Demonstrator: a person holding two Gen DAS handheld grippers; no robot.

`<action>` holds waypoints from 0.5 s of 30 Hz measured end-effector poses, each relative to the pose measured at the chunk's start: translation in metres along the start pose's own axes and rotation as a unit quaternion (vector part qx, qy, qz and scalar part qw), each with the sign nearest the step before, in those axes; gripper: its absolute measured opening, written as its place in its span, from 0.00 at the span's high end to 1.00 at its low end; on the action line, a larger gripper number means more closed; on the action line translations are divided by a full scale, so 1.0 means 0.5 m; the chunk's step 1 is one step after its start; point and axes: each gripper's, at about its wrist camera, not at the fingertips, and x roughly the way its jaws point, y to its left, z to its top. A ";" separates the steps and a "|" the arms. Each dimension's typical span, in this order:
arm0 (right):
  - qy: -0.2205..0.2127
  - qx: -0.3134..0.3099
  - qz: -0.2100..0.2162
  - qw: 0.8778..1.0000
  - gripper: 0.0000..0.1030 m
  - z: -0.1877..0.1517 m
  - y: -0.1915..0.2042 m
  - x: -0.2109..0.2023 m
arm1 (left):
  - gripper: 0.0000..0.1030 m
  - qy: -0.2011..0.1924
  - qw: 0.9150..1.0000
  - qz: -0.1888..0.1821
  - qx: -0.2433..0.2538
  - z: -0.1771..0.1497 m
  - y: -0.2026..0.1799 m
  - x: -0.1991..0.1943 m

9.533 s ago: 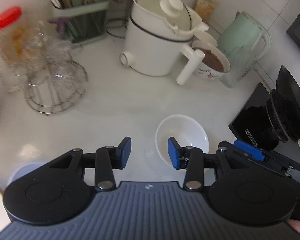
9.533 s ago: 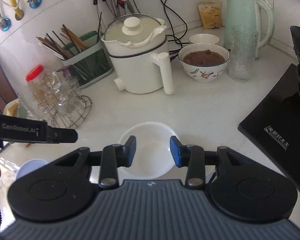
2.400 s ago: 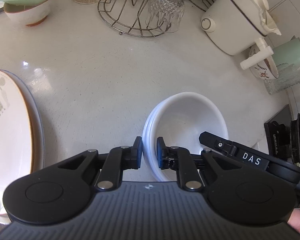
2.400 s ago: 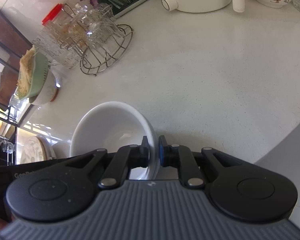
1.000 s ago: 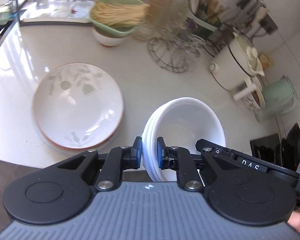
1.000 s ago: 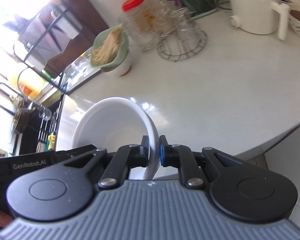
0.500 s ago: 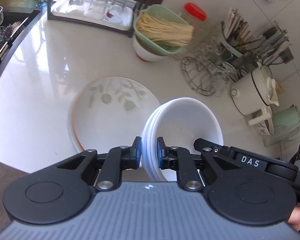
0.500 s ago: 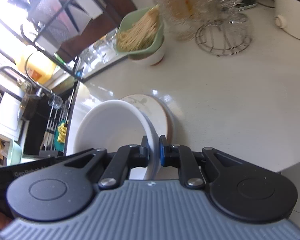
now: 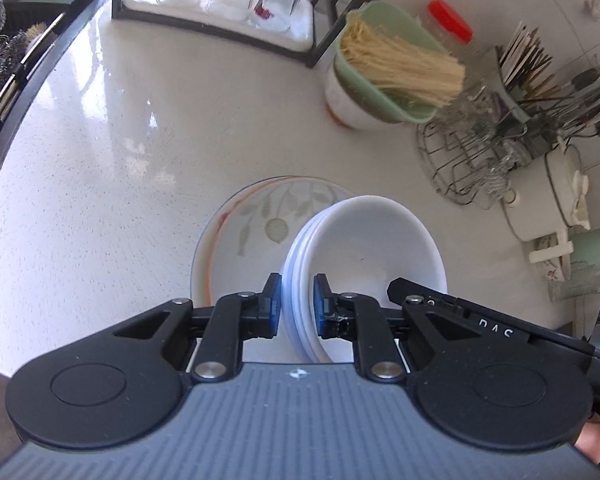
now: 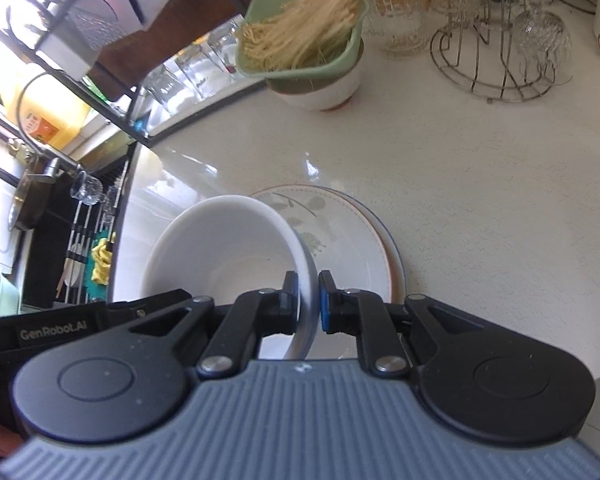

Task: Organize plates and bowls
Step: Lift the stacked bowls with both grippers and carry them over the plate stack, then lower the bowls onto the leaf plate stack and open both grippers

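Both grippers have carried the stack of white bowls point(image 9: 364, 248) off the bare counter by the electric pot point(image 9: 548, 196) — it now hangs over the leaf-patterned plate point(image 9: 256, 216), overlapping that plate's near right part. Left gripper point(image 9: 296, 304) pinches the stack's left rim, one pad inside, one outside; right gripper point(image 10: 308, 300) pinches the opposite rim the same way. Both point steeply downward. Contact with the plate — cannot tell. Beyond the plate stands a green colander of dry noodles point(image 9: 396, 64); a wire glass rack point(image 9: 468, 160) sits to the plate's far right.
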 end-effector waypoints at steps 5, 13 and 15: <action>0.012 0.002 -0.021 1.000 0.85 0.000 0.003 0.030 | 0.83 0.017 1.000 0.006 0.010 0.010 0.008 0.029; 0.014 -0.014 -0.036 0.999 0.85 0.006 0.010 0.055 | 0.83 0.036 0.999 0.018 0.023 0.019 0.015 0.064; 0.014 -0.006 -0.033 0.999 0.85 0.007 0.007 0.058 | 0.82 0.034 0.999 0.026 0.033 0.019 0.008 0.064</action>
